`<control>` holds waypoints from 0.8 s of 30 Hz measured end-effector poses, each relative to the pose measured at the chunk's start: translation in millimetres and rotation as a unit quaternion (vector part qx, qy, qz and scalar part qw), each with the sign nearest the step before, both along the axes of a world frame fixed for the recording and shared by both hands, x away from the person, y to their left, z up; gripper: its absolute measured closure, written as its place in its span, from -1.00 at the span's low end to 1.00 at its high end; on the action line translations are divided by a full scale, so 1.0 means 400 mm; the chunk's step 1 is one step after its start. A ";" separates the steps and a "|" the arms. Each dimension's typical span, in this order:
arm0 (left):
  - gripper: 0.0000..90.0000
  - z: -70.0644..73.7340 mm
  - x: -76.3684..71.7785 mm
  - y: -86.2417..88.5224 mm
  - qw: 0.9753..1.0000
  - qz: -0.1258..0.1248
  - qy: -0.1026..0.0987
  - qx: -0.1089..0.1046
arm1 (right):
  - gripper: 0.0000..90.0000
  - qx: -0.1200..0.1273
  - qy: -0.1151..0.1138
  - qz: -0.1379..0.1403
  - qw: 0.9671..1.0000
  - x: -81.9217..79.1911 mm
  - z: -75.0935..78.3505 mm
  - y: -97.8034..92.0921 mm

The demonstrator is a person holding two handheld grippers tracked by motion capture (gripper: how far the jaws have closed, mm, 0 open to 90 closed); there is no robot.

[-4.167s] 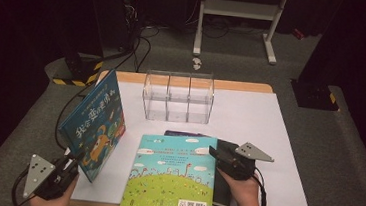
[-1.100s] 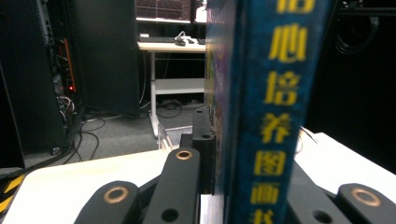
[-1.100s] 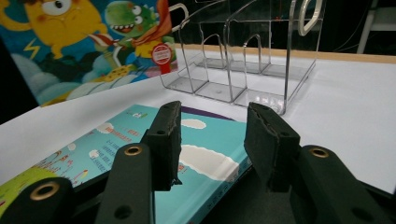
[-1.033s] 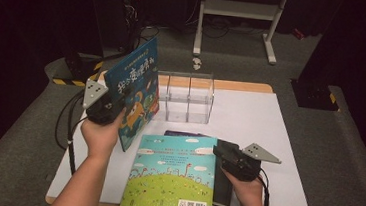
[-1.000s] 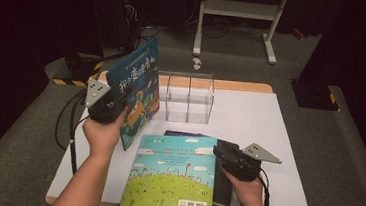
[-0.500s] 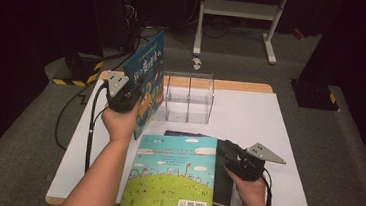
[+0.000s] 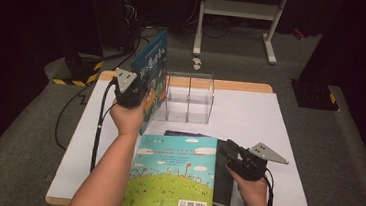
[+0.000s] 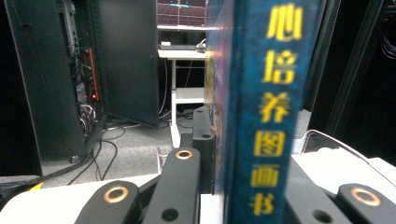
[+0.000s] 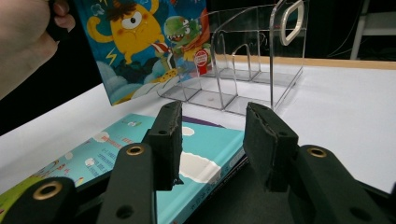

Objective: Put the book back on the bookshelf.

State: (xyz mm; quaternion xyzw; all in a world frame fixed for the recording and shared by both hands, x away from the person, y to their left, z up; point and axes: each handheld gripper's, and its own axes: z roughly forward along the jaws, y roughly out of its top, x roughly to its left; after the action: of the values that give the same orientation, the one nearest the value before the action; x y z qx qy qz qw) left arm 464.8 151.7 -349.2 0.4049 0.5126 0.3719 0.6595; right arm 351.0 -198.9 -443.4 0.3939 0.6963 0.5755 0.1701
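From above, my left gripper [image 7: 130, 94] has carried the blue book [image 7: 153, 75] upright to the left end of the clear rack [image 7: 190, 97], farther than before. My left gripper view shows its spine clamped between the jaws. My right gripper [image 9: 212, 140] stays parted over the green book [image 9: 140, 154].

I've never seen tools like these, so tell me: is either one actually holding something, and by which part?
The left gripper is shut on the blue picture book, clamping its spine edge and holding it upright. The right gripper is open, holding nothing.
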 end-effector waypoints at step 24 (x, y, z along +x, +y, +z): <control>0.83 -0.065 -0.028 0.013 1.000 -0.015 -0.021 0.017 | 0.26 -0.004 0.009 0.009 1.000 0.001 -0.013 0.011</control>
State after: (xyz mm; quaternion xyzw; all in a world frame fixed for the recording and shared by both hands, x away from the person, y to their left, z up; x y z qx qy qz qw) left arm 453.6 157.0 -375.1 0.4160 0.4864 0.3789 0.6684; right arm 351.6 -194.6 -448.6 0.3922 0.7035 0.5705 0.1604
